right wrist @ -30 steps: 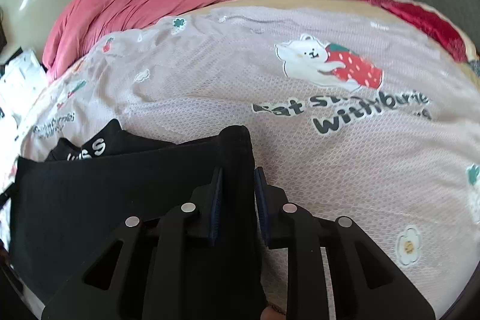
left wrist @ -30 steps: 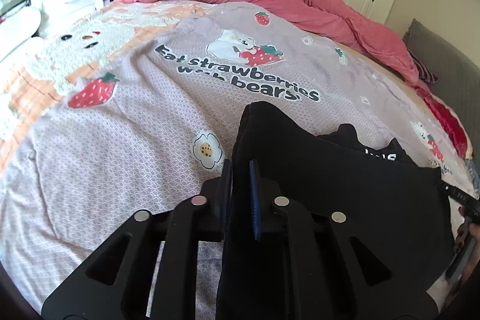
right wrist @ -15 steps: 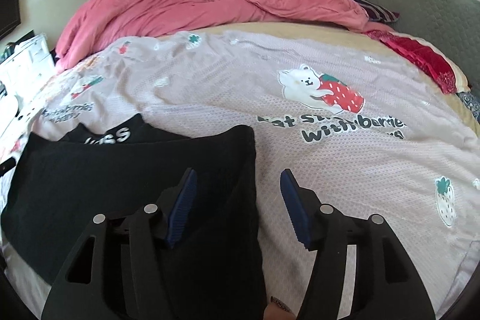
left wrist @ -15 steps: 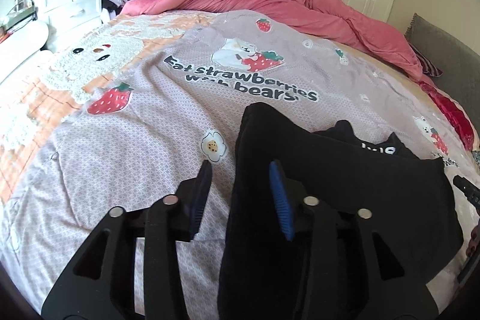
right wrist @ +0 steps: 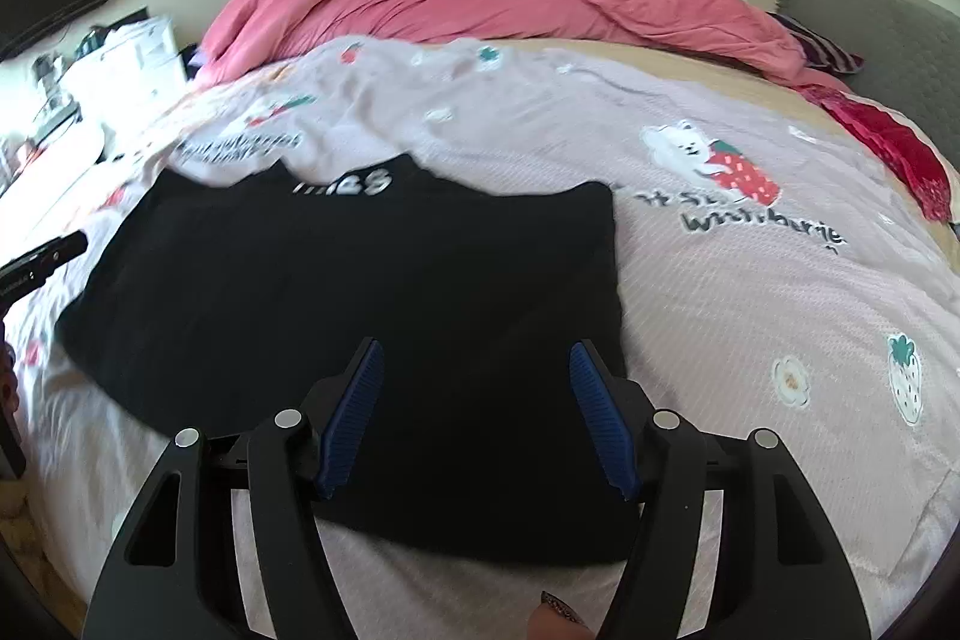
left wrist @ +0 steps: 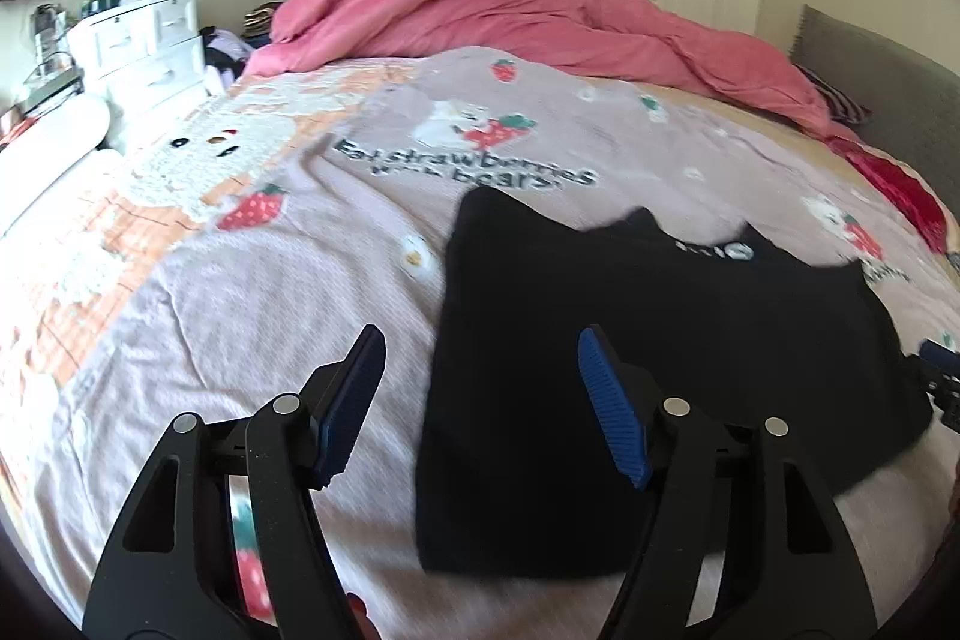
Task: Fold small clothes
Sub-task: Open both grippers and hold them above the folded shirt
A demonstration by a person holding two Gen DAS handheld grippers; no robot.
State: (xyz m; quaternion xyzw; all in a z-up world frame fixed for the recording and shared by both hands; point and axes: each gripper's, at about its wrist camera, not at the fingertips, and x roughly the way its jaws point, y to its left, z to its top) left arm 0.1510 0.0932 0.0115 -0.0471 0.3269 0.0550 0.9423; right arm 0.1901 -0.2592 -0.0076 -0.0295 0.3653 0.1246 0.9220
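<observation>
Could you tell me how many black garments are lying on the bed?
1: the black garment lies folded on the bedspread near its front edge; nothing shows whether more lie beneath.

Both views soft with motion blur. White lettering [right wrist: 345, 183] at the collar of the black garment [right wrist: 360, 292] is smeared, unreadable; in the left wrist view it's partly tucked under the fold. Garment's near edge hidden behind the right gripper [right wrist: 474, 415] frame. Bedsheet [left wrist: 240, 292] slogan partly covered by the garment's far corner. Right gripper only a sliver at the right edge of the left view; left gripper [right wrist: 42, 259] clipped at the left edge of the right view. Dresser clutter [left wrist: 48, 34] too small to identify.
</observation>
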